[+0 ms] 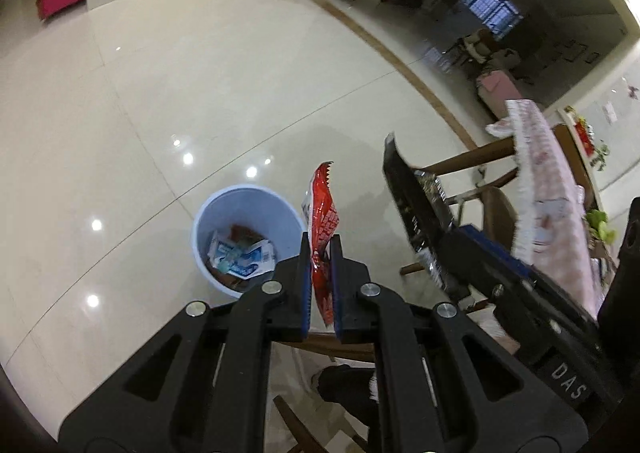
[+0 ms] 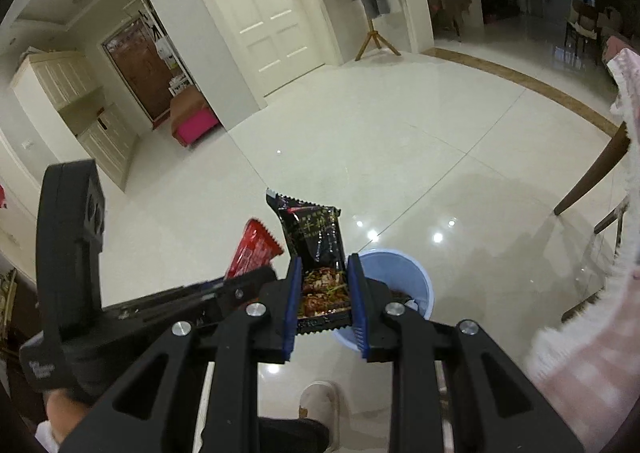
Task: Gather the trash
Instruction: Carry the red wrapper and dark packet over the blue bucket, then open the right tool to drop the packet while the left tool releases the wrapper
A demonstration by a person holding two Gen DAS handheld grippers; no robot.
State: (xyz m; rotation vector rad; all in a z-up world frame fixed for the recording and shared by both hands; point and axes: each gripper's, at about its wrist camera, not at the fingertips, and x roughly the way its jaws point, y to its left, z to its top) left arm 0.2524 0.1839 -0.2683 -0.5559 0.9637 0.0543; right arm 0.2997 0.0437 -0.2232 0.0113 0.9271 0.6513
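Your left tool [image 1: 321, 249] clamped on a red wrapper [image 1: 322, 213], right tool [image 2: 323, 273] on a black packet [image 2: 320, 249], both near the blue bin [image 1: 244, 213].

Glossy tiled floor [image 1: 240, 93] bears blue bin [image 1: 248, 213], seemingly part-filled.

We see evenly lit pale floor tiles [image 1: 240, 93] with ceiling-light glare spots near seven o'clock, a dim room [image 1: 500, 13] at one o'clock, soft shadows at centre, motion blur on the pink tablecloth [image 1: 540, 181], strong fisheye curving and dark corners at our edges
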